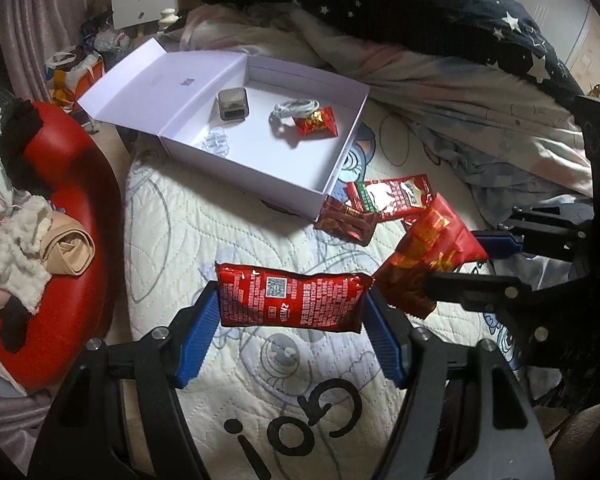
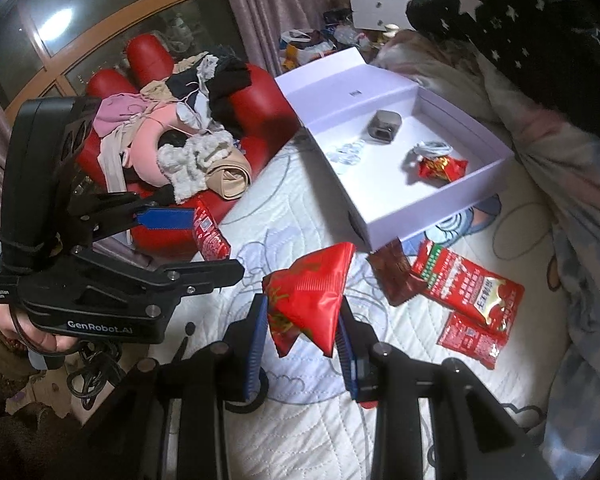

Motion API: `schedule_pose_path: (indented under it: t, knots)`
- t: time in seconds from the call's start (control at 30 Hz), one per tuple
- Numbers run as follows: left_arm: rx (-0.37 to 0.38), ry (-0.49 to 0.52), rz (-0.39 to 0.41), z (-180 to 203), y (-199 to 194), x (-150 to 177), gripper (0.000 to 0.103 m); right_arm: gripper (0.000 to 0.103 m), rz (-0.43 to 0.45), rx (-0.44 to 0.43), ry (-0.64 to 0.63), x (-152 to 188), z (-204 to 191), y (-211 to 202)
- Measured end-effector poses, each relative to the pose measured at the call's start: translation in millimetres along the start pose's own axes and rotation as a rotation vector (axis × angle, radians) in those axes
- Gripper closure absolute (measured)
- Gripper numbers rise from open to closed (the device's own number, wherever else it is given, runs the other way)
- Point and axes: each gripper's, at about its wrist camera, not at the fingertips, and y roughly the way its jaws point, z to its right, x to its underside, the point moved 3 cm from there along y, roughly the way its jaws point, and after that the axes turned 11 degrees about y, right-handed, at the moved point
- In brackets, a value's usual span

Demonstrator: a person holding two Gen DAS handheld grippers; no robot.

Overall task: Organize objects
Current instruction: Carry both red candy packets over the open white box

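Note:
My left gripper (image 1: 292,300) is shut on a red Heinz ketchup packet (image 1: 292,298) and holds it above the quilt. My right gripper (image 2: 302,320) is shut on a red triangular snack packet (image 2: 312,292), also seen in the left wrist view (image 1: 428,256). The open white box (image 1: 340,168) lies ahead on the bed and holds a grey case (image 1: 233,103), a white cable (image 1: 296,108), a clear plastic piece (image 1: 216,142) and a red packet (image 1: 316,122). Several red packets (image 2: 468,288) lie on the quilt by the box's near corner. The left gripper also shows in the right wrist view (image 2: 180,232).
A red chair (image 2: 260,92) piled with clothes (image 2: 188,128) stands left of the bed. Rumpled bedding and a dark star-print blanket (image 1: 440,8) lie behind and right of the box. A white drawer unit (image 1: 144,4) and clutter stand at the back.

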Motion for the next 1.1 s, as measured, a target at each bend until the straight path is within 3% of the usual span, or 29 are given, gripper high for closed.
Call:
schedule_pose_path:
  t: [0.5, 1.1]
  knots:
    - [-0.014, 0.013, 0.018, -14.4, 3.5, -30.0, 0.035, 0.071, 0.015, 0.008, -0.005, -29.2, 11.3, 2.7]
    - [0.021, 0.022, -0.001, -38.3, 44.3, -78.5, 0.035, 0.071, 0.013, 0.02, 0.064, -71.3, 55.3, 28.6]
